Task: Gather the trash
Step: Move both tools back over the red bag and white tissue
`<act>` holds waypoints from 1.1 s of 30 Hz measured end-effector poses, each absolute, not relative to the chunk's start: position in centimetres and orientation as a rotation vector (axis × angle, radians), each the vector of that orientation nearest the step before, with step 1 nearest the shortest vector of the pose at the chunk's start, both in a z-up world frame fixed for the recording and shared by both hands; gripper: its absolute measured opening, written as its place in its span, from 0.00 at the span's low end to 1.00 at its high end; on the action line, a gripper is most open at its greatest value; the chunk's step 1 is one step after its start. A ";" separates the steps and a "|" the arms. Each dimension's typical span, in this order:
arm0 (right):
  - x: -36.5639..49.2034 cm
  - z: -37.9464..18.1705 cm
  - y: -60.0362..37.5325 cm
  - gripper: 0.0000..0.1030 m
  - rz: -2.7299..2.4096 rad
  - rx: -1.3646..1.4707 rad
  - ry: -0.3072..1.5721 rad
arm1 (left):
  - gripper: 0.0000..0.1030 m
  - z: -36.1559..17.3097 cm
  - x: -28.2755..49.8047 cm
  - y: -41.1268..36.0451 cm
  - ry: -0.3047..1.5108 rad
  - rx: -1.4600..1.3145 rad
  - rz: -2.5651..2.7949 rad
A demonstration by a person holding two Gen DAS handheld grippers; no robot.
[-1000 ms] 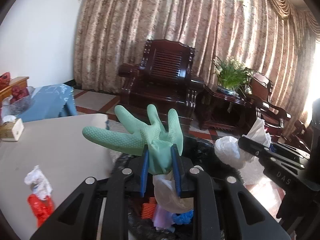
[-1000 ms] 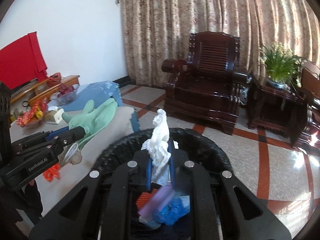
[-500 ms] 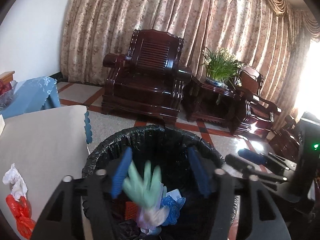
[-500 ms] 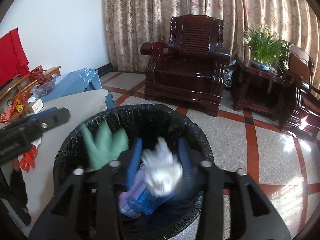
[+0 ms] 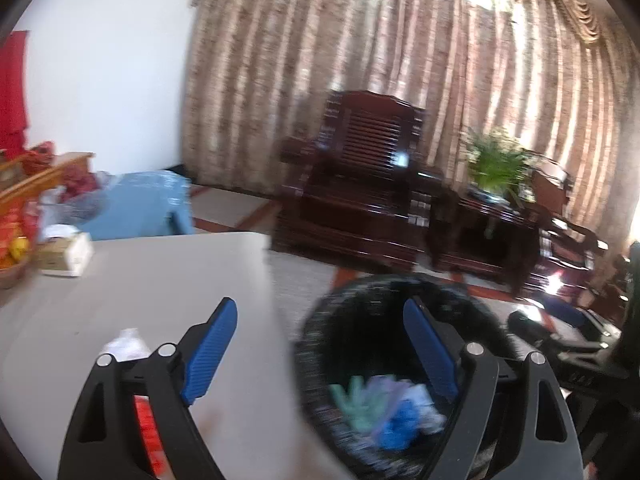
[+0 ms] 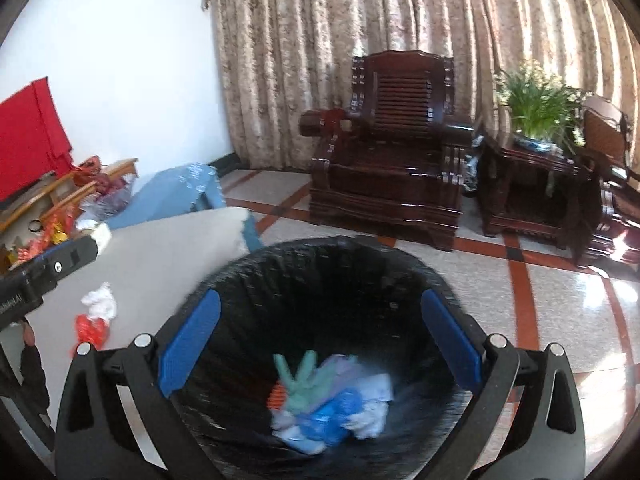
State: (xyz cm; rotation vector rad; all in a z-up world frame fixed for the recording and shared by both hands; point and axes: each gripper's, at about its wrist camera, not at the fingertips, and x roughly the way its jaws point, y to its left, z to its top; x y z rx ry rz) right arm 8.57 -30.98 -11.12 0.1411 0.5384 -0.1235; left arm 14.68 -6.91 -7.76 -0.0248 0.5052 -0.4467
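A black-lined trash bin (image 6: 320, 264) stands on the floor beside the table; it also shows in the left wrist view (image 5: 360, 292). Inside lie a green rubber glove (image 6: 300, 388), blue and purple scraps and white tissue (image 6: 372, 416). My right gripper (image 6: 320, 344) is open and empty above the bin. My left gripper (image 5: 324, 352) is open and empty, straddling the table edge and the bin. A white crumpled tissue (image 6: 100, 300) and a red wrapper (image 6: 92, 330) lie on the table (image 6: 160, 256); the tissue (image 5: 124, 344) and the wrapper (image 5: 148, 440) show behind my left finger.
A tissue box (image 5: 64, 254) and a snack basket (image 5: 12, 256) sit at the table's far left. A blue-covered stool (image 6: 176, 196), a dark wooden armchair (image 6: 392, 176), a side table with a plant (image 6: 536, 120) and curtains stand beyond.
Both grippers opened over the bin and dropped their loads: the green glove and the white tissue now lie in the bin. My left gripper has swung left toward the table.
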 end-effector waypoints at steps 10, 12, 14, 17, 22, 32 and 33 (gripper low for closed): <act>11.0 -11.1 -21.7 0.95 0.045 0.112 0.510 | 0.81 -9.5 12.5 3.5 0.501 -0.012 -0.183; 11.4 -11.2 -20.1 0.95 0.075 0.103 0.512 | 0.81 -10.0 12.4 4.7 0.509 -0.009 -0.155; 12.0 -11.4 -18.5 0.95 0.102 0.090 0.513 | 0.81 -10.6 12.5 5.5 0.527 -0.017 -0.137; 12.5 -11.7 -17.0 0.95 0.121 0.066 0.510 | 0.81 -11.8 12.8 6.3 0.552 -0.036 -0.118; 13.1 -12.7 -15.9 0.95 0.133 0.046 0.535 | 0.81 -14.2 13.8 6.3 0.593 -0.042 -0.113; 14.2 -14.4 -16.7 0.95 0.113 0.043 0.572 | 0.80 -18.2 16.0 5.2 0.687 -0.053 -0.097; 14.2 -14.7 -16.8 0.95 0.112 0.042 0.575 | 0.80 -18.5 16.1 5.1 0.697 -0.055 -0.094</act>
